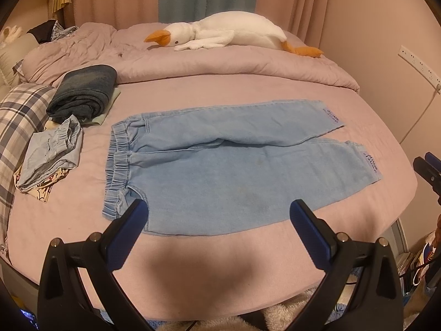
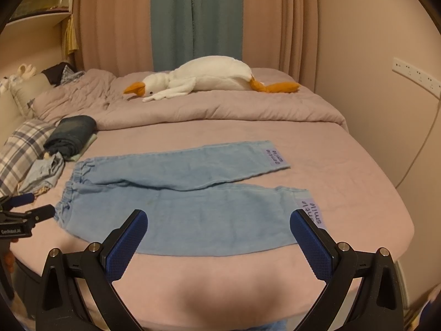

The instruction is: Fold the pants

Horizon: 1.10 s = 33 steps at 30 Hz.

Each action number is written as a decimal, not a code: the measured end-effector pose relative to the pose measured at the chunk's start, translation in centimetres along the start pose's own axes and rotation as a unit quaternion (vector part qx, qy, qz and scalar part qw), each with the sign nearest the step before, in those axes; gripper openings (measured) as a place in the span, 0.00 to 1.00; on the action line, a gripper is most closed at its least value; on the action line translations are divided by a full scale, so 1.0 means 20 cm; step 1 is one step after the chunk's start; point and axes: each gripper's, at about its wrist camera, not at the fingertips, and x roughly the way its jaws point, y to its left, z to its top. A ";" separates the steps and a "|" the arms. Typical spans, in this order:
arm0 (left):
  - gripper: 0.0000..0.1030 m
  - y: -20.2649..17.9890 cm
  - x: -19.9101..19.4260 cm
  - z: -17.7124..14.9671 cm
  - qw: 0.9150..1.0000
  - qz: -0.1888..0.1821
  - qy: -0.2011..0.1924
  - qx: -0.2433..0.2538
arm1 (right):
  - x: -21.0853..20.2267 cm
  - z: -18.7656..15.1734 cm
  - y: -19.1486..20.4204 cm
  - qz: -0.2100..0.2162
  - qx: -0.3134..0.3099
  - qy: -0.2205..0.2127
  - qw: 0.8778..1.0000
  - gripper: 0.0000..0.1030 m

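Left wrist view: pink bed filling the frame. Light blue pants lying flat across its near half, waistband left, both legs spreading right. White plush goose resting on the bunched duvet behind. Folded dark garment sitting far left. Left gripper hovering over the near leg, fingers spread wide, gripping nothing. Right gripper likewise gaping, empty, above the near hem.

left wrist: waistband end | right wrist: cuff end; both share pants on bed
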 end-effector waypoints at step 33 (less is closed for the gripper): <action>0.99 0.01 0.02 0.00 1.000 0.007 0.007 0.001 | 0.04 -0.03 0.03 0.005 0.000 0.003 1.000 0.99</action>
